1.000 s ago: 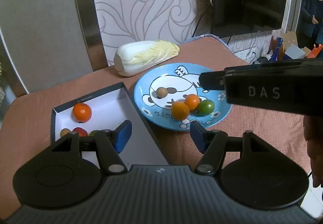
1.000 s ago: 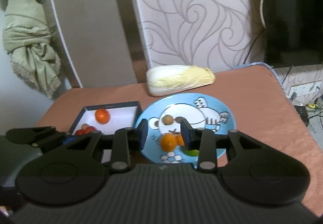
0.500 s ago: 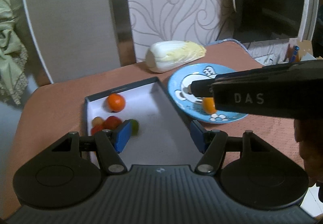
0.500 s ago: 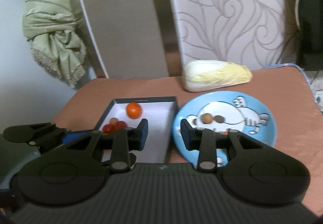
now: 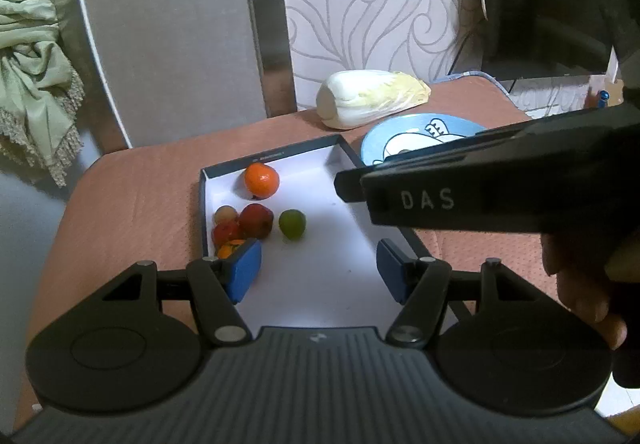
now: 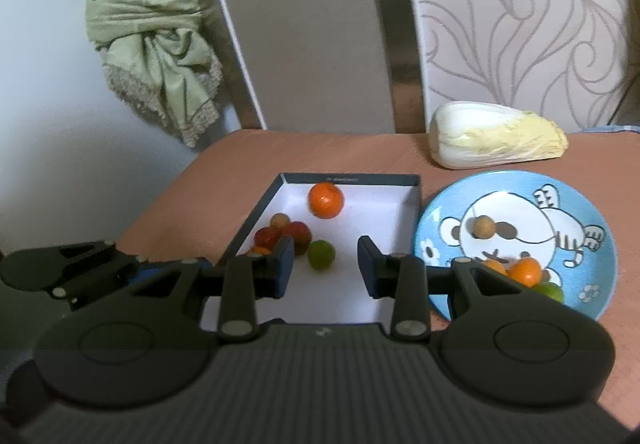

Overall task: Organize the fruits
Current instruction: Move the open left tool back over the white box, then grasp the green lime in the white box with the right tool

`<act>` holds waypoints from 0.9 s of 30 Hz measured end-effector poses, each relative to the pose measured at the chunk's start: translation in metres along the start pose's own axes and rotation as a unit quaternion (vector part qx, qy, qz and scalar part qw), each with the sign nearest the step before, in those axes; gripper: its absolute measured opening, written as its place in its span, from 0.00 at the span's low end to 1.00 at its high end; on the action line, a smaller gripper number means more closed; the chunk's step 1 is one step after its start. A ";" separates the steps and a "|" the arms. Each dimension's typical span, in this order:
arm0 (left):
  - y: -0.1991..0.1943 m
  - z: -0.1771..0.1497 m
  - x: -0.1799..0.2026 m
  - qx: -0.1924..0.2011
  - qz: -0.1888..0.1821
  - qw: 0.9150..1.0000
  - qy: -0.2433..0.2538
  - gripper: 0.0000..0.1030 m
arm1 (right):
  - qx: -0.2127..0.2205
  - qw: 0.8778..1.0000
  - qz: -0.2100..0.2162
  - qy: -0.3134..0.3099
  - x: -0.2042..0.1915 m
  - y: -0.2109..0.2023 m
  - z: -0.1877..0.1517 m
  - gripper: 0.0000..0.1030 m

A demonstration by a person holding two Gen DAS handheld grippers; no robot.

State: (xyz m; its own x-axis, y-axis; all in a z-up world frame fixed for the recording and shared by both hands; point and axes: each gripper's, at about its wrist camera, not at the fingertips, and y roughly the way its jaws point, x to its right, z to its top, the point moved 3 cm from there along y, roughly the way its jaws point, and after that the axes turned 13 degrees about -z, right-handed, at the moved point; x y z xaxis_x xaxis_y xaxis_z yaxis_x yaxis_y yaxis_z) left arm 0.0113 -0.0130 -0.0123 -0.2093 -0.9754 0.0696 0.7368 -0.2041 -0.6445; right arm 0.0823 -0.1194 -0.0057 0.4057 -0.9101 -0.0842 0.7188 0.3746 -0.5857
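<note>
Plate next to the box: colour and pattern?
Plate: light blue, with a white cartoon tiger. Clearest in the right wrist view.

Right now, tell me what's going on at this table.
A person holds a gripper in each hand over an open box of fruit. Both the left gripper and the right gripper are open and hold nothing. The box holds an orange, a green fruit and some red ones; the plate beside it holds a few more.

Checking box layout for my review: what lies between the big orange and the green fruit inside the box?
Nothing: in both wrist views only bare white box floor separates the big orange from the green fruit.
</note>
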 end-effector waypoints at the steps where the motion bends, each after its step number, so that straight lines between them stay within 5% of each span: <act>1: -0.001 -0.001 -0.001 0.001 0.003 1.000 -0.002 0.67 | -0.001 1.000 0.005 -0.004 -0.001 0.001 -0.001 0.37; 13: -0.009 -0.013 -0.021 0.006 0.035 0.998 -0.049 0.67 | -0.032 0.997 0.049 -0.059 -0.022 0.035 -0.006 0.37; 27: -0.019 -0.023 -0.028 0.008 0.050 0.997 -0.066 0.67 | -0.071 0.988 0.005 -0.140 -0.044 0.106 -0.010 0.37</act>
State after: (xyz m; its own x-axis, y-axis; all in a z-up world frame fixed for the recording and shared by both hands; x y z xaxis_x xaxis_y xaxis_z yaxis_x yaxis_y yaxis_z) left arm -0.0119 0.0200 -0.0191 -0.0484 -0.9931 0.1065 0.7606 -0.1057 -0.6405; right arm 0.1344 -0.0412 -0.0722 0.5675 -0.8140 0.1237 0.6354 0.3373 -0.6946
